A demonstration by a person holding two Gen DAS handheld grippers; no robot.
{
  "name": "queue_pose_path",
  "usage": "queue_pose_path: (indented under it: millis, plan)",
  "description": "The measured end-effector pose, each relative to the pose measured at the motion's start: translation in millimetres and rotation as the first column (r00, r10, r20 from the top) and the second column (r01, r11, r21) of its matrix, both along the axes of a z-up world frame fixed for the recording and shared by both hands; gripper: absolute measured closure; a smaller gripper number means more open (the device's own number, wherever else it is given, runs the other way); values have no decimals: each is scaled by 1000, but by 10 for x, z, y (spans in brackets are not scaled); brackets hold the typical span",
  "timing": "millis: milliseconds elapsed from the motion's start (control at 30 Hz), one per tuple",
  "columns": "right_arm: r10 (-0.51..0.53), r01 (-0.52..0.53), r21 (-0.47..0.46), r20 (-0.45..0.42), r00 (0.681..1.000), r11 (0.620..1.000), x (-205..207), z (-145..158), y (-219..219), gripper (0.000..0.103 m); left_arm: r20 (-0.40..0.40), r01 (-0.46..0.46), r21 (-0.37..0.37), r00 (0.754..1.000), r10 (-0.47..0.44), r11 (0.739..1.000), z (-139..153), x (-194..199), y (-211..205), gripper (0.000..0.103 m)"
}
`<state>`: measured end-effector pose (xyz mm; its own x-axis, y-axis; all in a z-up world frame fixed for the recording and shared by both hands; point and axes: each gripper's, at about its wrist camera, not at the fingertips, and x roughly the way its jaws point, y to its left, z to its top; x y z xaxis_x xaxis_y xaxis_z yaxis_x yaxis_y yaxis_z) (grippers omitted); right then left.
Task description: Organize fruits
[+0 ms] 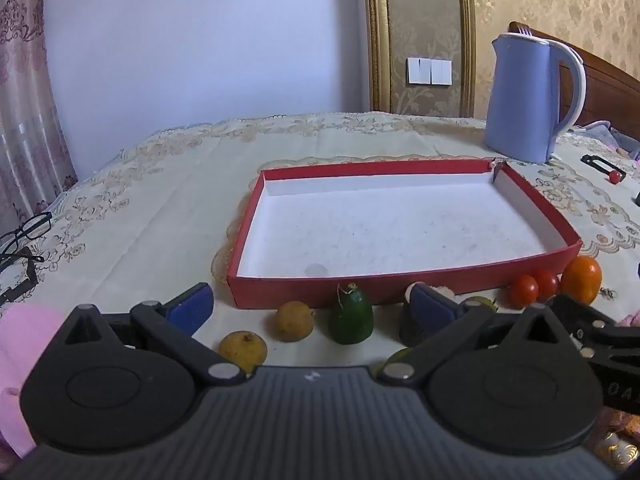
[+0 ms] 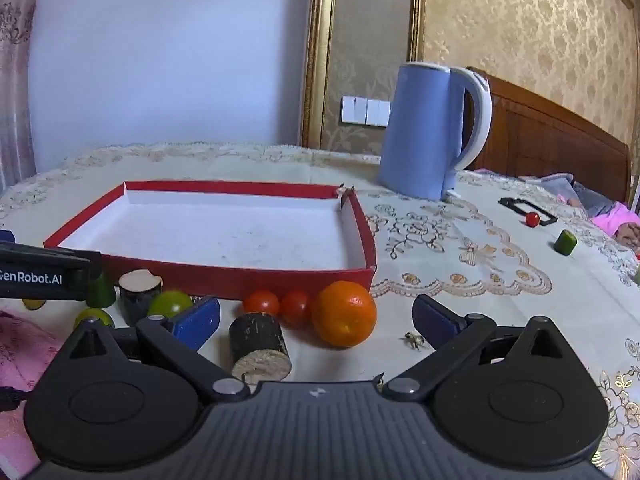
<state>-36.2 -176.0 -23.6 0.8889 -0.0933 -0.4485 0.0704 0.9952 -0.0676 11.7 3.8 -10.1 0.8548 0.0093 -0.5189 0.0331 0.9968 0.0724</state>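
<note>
Both grippers stand wide open and hold nothing. In the left wrist view, the left gripper [image 1: 308,308] sits low in the frame before a red tray [image 1: 400,286] at centre, which has a bare white floor. Along the tray's near wall lie 2 yellow-brown fruits [image 1: 293,321], a green avocado [image 1: 351,318] and, at right, 2 cherry tomatoes [image 1: 525,289] touching an orange [image 1: 582,279]. In the right wrist view, the right gripper [image 2: 316,322] frames the orange and a dark log piece [image 2: 260,346]. A blue kettle [image 2: 424,132] stands upper right on the worktop [image 2: 500,280].
</note>
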Motion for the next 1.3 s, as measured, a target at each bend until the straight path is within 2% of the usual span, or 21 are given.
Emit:
queue_pose_path:
  millis: [233,500,867,1300]
  plan:
    - [4,-4,37,-3,1000,999,-13,17,-28,0,-6,2,3,1000,-2,1000,-11,13,3,0]
    - [-5,5,3,0,1000,1000,-16,23,1,0,-5,-3,9,1000,3,1000,-16,7,-14,0]
    - [4,-4,36,4,1000,999,-26,11,-38,0,-12,-1,10,1000,1,1000,-33,23,-21,0]
    - [3,-3,34,-5,1000,999,-6,-12,-39,0,-17,1,9,1000,-1,1000,-52,32,-23,0]
